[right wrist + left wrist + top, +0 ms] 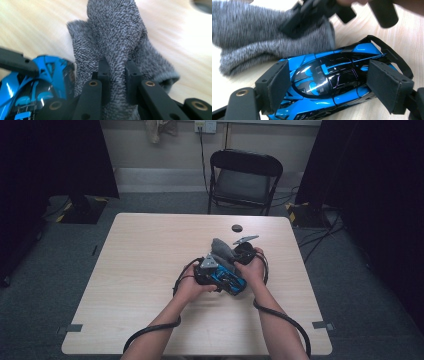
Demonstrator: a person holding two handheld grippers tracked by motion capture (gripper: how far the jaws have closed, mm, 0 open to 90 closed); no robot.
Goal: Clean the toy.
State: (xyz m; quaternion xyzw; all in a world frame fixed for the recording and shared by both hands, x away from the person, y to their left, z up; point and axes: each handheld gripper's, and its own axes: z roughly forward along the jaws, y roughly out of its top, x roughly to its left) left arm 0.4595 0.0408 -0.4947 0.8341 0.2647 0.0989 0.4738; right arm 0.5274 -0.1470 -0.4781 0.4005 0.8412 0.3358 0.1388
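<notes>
A blue and black toy car [329,82] sits crosswise between the two foam pads [278,80] of my left gripper [332,85], which is shut on it just above the table. In the high view the car [231,282] is at the table's middle, under both hands. A grey fuzzy sock [117,37] lies bunched right beside the car; my right gripper [118,75] is shut on a fold of it. From above, the sock [223,250] rests just behind the car, and the right gripper [243,253] stands at its right side, close to the left gripper [212,270].
A small black round disc [237,228] lies on the light wooden table [150,270] behind the sock. A black folding chair [243,180] stands beyond the far edge. Cables trail from both grippers toward the near edge.
</notes>
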